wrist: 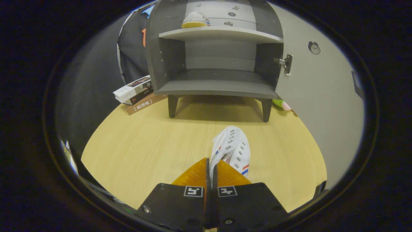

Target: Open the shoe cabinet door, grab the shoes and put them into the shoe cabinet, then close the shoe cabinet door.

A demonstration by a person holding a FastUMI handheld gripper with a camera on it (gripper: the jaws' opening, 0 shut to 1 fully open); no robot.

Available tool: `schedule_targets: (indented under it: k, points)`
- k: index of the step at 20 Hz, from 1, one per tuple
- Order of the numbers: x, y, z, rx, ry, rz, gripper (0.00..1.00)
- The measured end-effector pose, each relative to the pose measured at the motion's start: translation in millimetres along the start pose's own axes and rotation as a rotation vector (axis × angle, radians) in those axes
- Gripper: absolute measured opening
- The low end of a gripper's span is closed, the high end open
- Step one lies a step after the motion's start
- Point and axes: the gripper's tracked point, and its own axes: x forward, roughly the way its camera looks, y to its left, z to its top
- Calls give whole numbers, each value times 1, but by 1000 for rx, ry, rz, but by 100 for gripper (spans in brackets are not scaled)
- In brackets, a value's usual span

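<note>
Gripper view: the claw [211, 169] is clenched on a white shoe [232, 149], whose heel end is hidden between the fingers, above the desk [145, 145]. Beyond stands the shoe cabinet [215, 48], door [317, 96] open, with another shoe [194, 20] on its upper shelf, partly cut off.

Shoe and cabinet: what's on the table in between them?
Nothing: in the gripper view only bare wooden table lies between the white shoe, pinched in the gripper, and the open shoe cabinet.
</note>
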Motion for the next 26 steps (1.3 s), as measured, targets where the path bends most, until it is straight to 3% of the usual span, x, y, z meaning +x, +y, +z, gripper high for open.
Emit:
schedule_targets:
  k: [17,26]
  points:
    - [-141,-17,213,-66,-345,-29,3]
    - [-126,-1,302,-108,-398,0,3]
